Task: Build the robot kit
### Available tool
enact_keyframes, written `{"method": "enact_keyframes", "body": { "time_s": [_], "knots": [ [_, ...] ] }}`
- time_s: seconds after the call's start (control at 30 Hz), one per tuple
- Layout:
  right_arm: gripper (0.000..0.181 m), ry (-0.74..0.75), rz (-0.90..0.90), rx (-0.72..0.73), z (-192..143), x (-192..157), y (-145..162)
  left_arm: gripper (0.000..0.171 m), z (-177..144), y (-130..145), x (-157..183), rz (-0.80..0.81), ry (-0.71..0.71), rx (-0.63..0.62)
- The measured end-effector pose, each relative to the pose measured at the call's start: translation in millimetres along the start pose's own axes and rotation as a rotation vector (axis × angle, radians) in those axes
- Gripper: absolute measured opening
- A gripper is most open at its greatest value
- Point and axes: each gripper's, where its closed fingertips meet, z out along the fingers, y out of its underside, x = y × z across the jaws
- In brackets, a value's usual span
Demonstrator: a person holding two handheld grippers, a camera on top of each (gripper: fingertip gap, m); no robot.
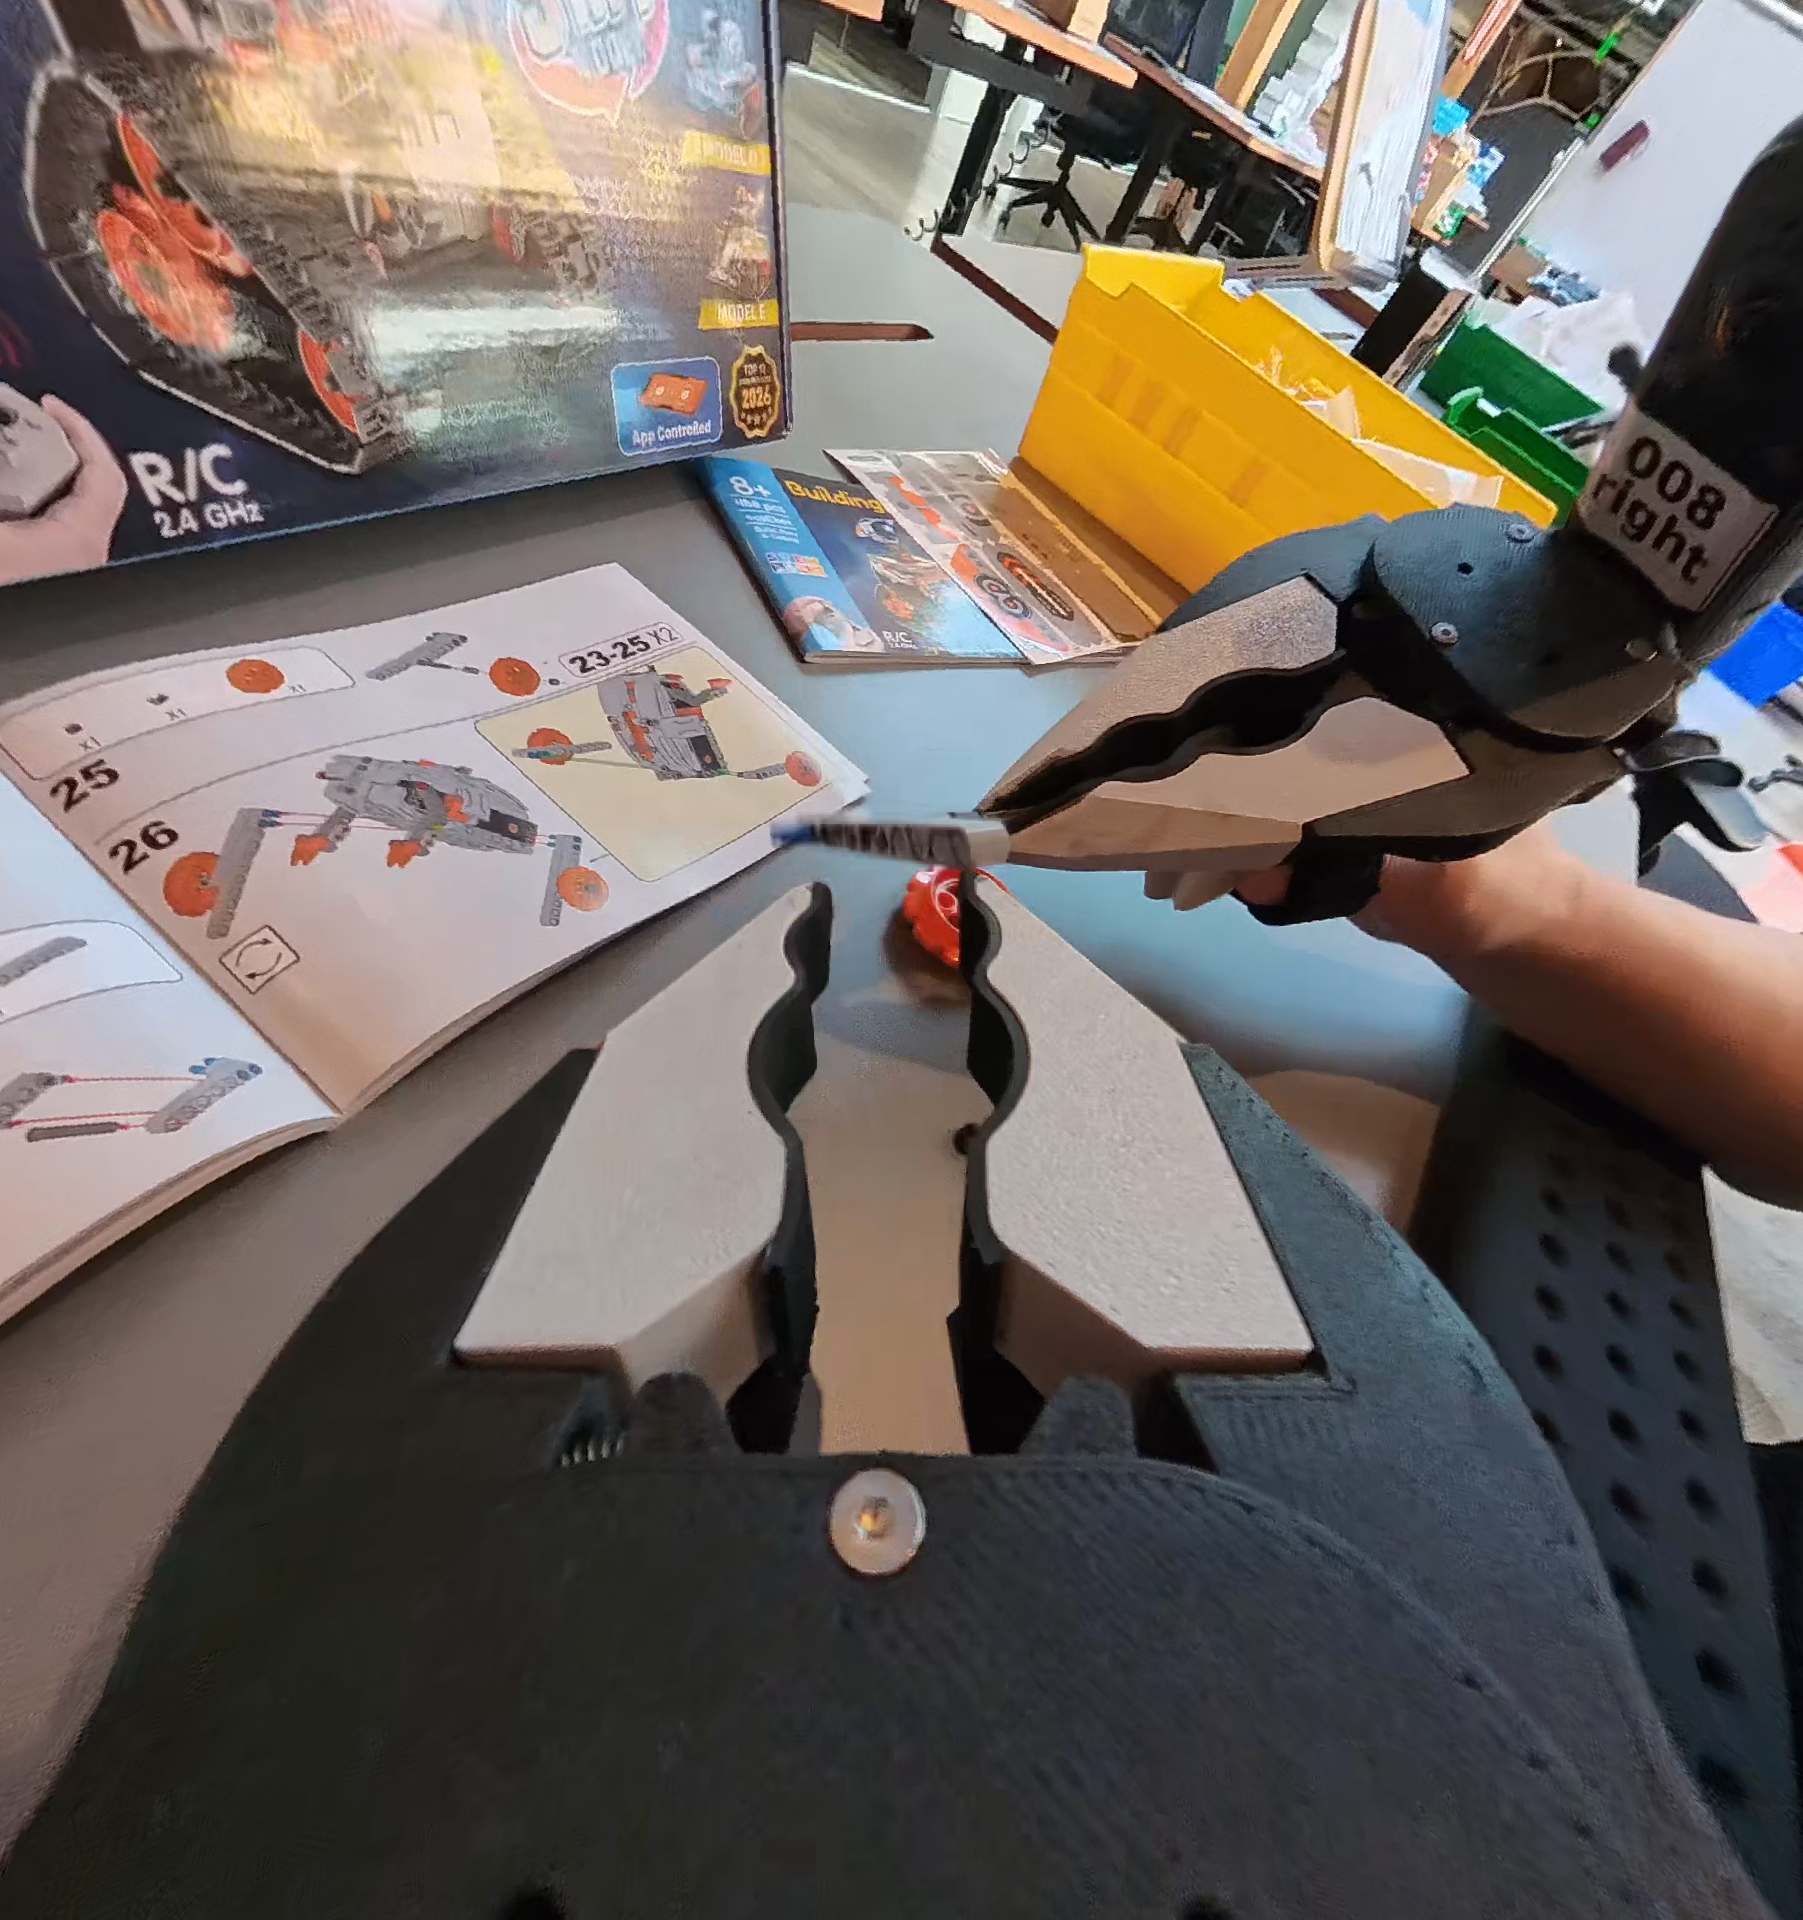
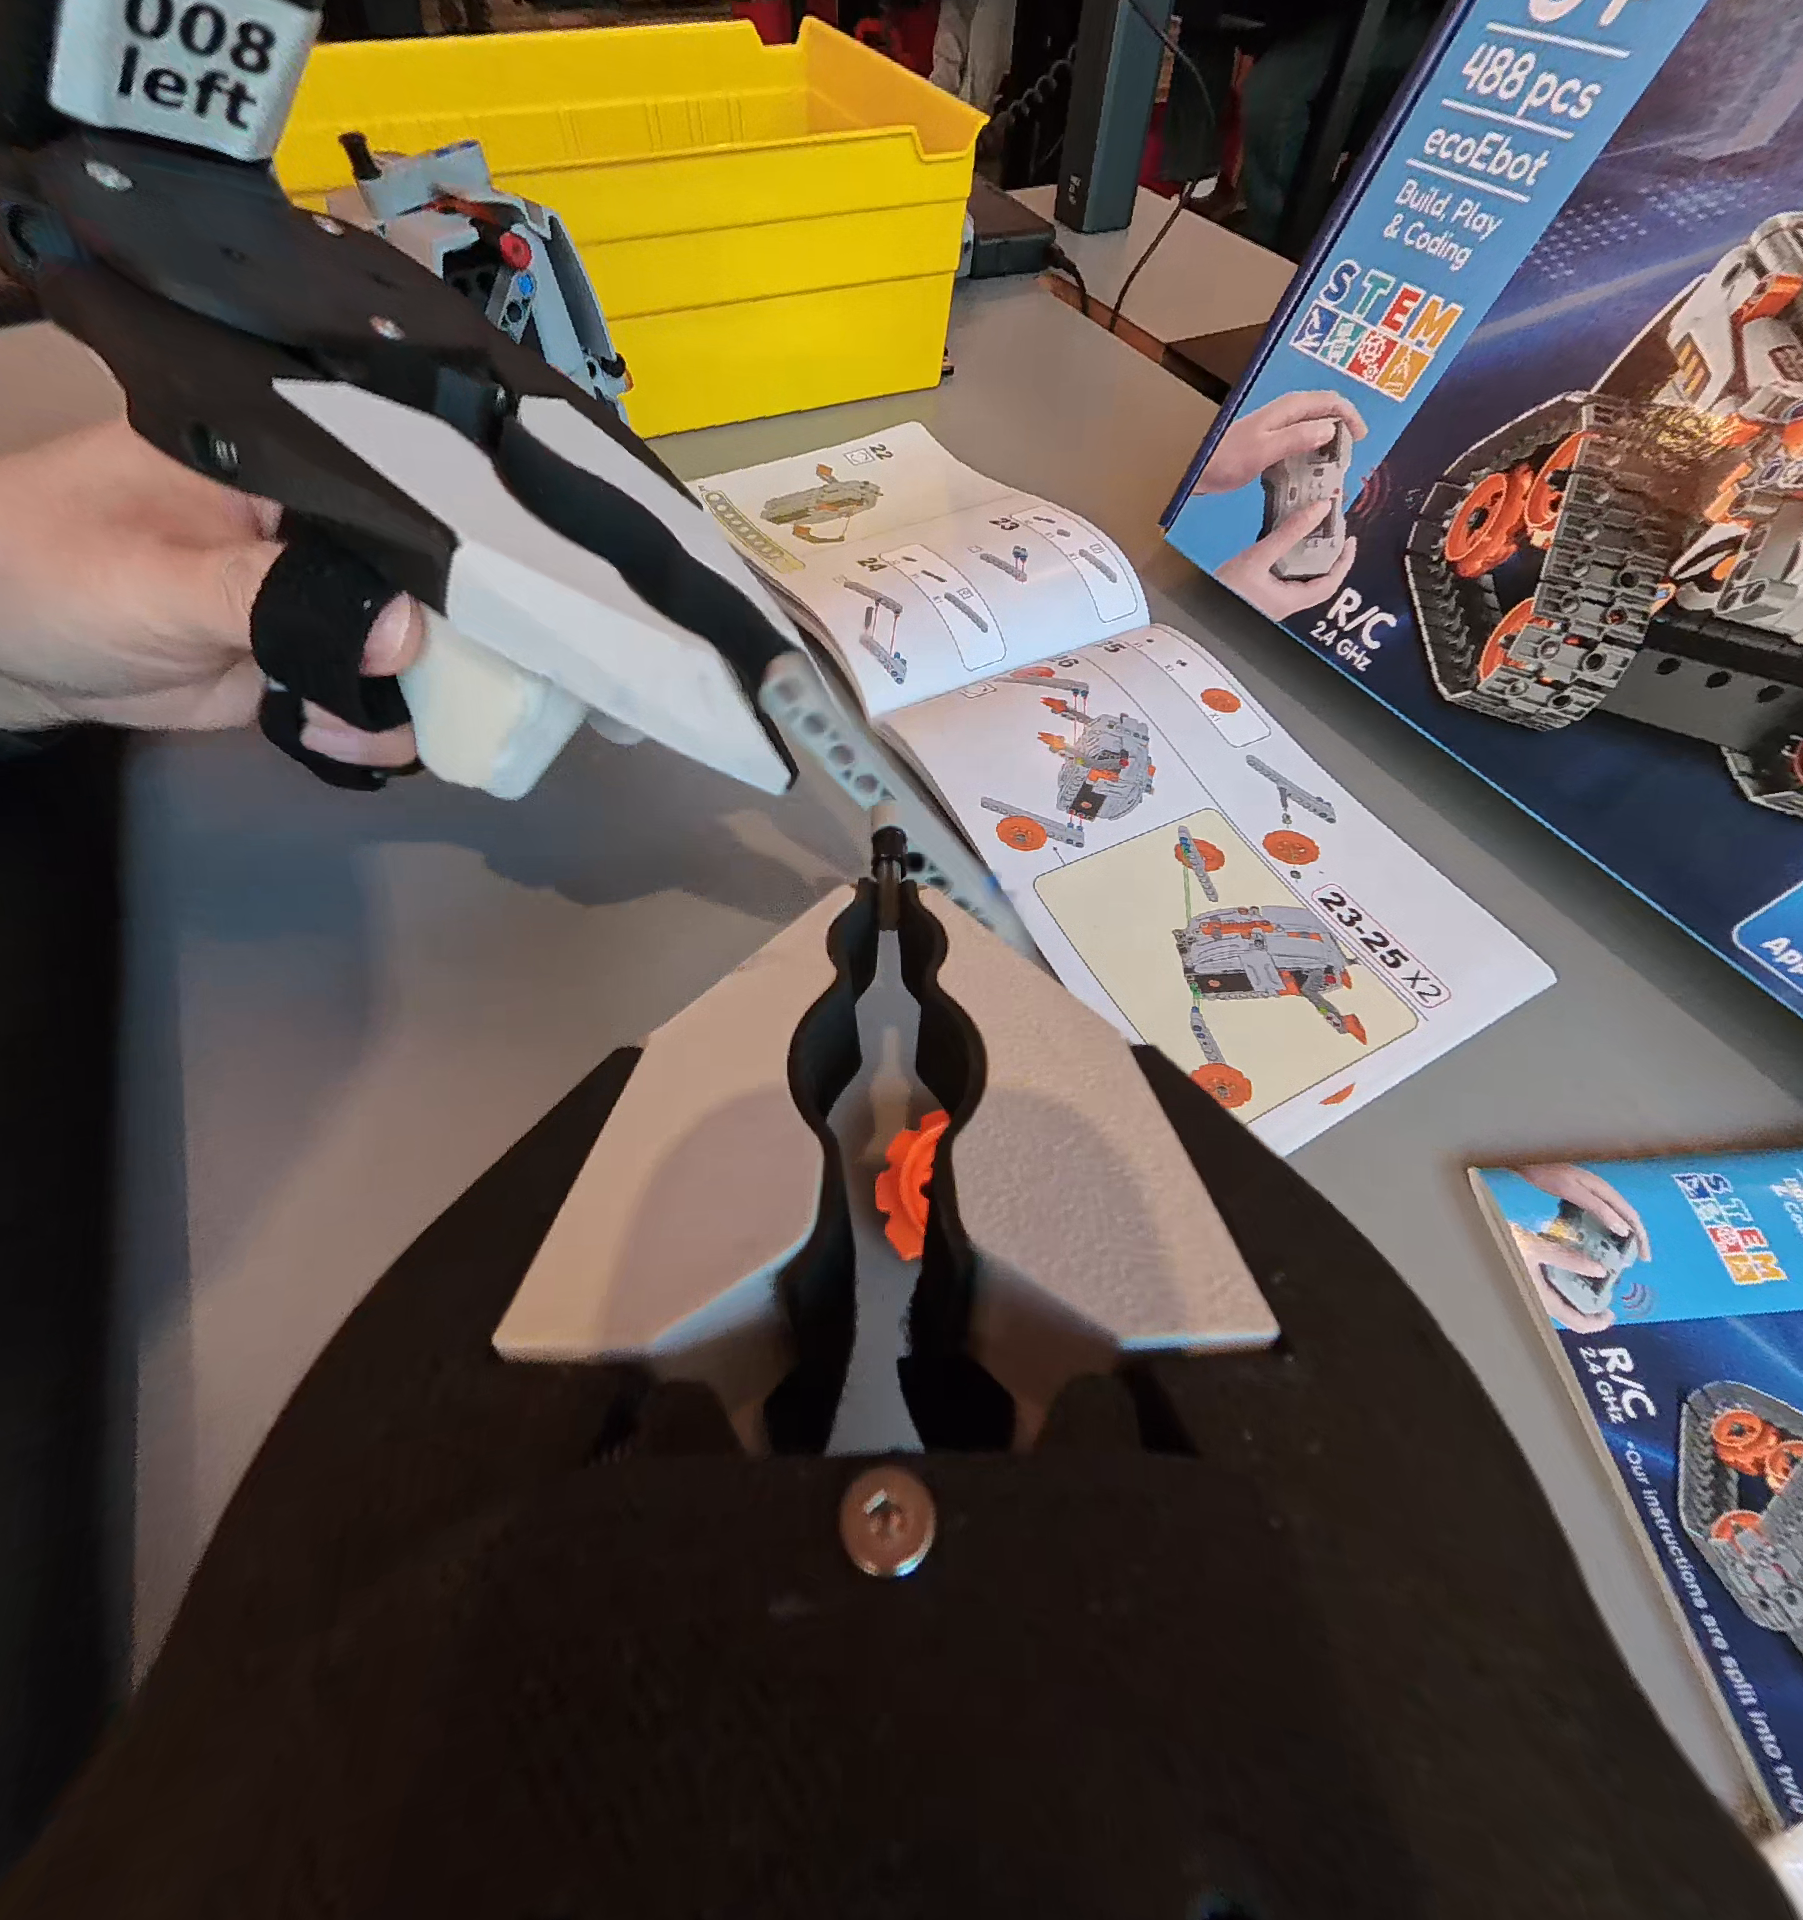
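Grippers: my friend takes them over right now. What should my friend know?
Right gripper: shut on a small black pin, held right by the grey beam.
Left gripper: jaws apart in its own view, with the beam at its tips. I cannot tell if it grips the beam.
Orange wheel: lying on the table, under the grippers.
Open booklet: flat on the table beside them.
Half-built model: standing by the yellow bin.
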Motion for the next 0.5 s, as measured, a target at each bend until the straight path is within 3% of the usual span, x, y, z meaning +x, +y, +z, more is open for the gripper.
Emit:
{"method": "enact_keyframes", "body": {
  "time_s": [0.13,0.3,0.5],
  "knots": [
    [0.002,0.038,-0.082,-0.004,-3,2,-2,0.007,-11,-9,14,-0.161,0.14,0.028],
    [0.002,0.049,-0.124,0.009,-5,3,-5,0.023,-18,-15,30,-0.483,0.369,0.035],
    [0.002,0.05,-0.226,0.084,-19,2,-20,0.03,-20,-20,60,-0.465,0.537,0.035]
  ]
}}
